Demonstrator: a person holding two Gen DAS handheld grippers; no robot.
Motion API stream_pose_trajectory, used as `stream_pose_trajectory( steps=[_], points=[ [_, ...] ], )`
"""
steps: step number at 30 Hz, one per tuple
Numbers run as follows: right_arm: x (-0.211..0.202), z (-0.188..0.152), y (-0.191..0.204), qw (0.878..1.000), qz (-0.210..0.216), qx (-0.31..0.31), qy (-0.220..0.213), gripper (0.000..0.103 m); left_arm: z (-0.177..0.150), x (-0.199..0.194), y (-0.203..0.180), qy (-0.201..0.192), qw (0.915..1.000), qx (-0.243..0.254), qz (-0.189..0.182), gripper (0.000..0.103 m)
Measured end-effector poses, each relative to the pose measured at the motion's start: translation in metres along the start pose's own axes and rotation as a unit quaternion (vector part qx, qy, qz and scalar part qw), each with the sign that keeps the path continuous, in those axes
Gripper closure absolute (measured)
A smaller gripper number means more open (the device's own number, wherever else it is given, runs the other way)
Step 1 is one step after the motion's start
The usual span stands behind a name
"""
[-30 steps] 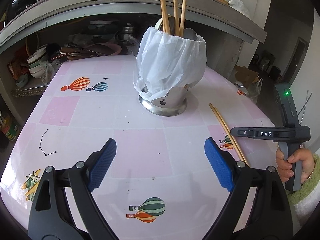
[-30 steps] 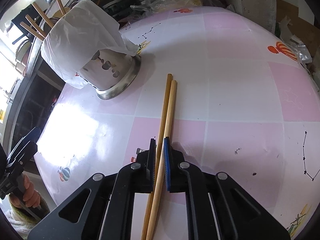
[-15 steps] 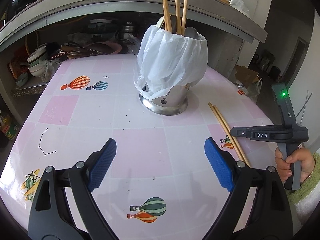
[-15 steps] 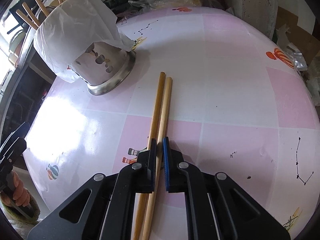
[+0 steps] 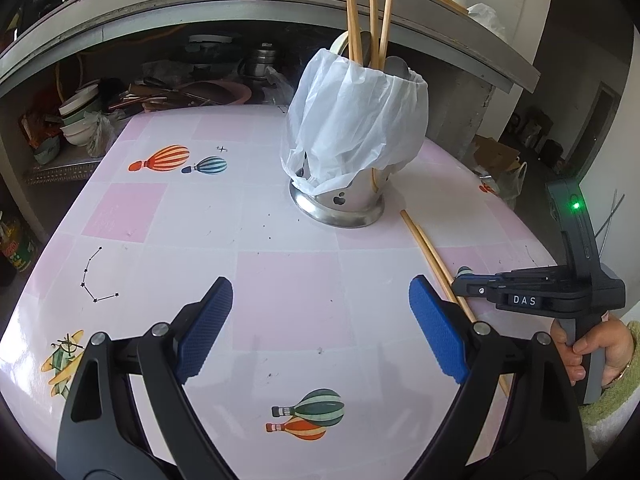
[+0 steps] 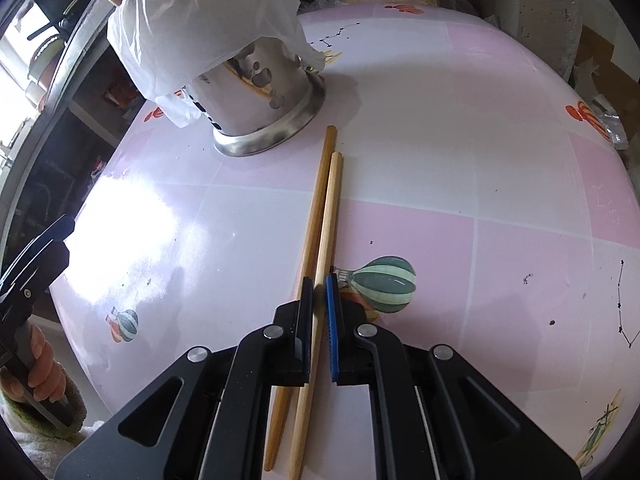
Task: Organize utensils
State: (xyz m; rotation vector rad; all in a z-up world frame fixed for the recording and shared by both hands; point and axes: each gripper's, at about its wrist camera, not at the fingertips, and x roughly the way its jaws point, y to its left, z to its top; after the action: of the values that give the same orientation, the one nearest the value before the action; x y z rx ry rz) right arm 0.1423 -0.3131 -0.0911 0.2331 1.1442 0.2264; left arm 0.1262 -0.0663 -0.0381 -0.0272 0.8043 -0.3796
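Two wooden chopsticks (image 6: pixel 325 208) lie side by side on the pink-checked table (image 6: pixel 440 160), their far tips near a steel utensil holder (image 6: pixel 260 120) draped in a white plastic bag (image 5: pixel 356 120). My right gripper (image 6: pixel 320 284) is shut on the right chopstick of the pair. The left chopstick runs under its left finger. Several more chopsticks (image 5: pixel 352 12) and a spoon stand in the holder. My left gripper (image 5: pixel 320 316) hovers open over the table's near part with nothing between its blue pads (image 5: pixel 206 332). The left wrist view shows the right gripper (image 5: pixel 460 286) at the chopsticks (image 5: pixel 432 256).
Behind the table, a low shelf (image 5: pixel 80 128) under a counter holds stacked bowls and pans. A cardboard box and bags (image 5: pixel 500 160) sit on the floor at the right. A hand (image 5: pixel 588 352) grips the right tool's handle beyond the table's right edge.
The right gripper has shifted a little across the table with the chopstick pinched, and the holder looks nearer in its view. The held chopstick's tip sits slightly further back than its neighbour's. The left gripper is unmoved.
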Motion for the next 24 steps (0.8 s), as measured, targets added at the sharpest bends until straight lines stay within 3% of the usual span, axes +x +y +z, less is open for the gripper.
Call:
stream_pose_trajectory(
  steps=[10, 16, 18, 24],
  points=[
    [-0.013, -0.003, -0.034, 0.999, -0.026, 0.04, -0.011, 0.096, -0.004, 0.008, -0.006, 0.012, 0.9999, 0.008, -0.008, 0.017],
    [-0.022, -0.015, -0.053, 0.997, -0.016, 0.065, -0.023, 0.096, 0.004, 0.028, -0.037, 0.03, 0.9976, 0.034, -0.053, 0.017],
    [-0.023, -0.019, -0.053, 0.997, -0.013, 0.068, -0.028, 0.096, 0.007, 0.036, -0.051, 0.034, 0.9957, 0.044, -0.074, 0.022],
    [-0.02, -0.022, -0.056, 0.996, 0.002, 0.079, -0.037, 0.096, 0.01, 0.069, -0.091, 0.075, 0.988, 0.064, -0.119, 0.051]
  ],
)
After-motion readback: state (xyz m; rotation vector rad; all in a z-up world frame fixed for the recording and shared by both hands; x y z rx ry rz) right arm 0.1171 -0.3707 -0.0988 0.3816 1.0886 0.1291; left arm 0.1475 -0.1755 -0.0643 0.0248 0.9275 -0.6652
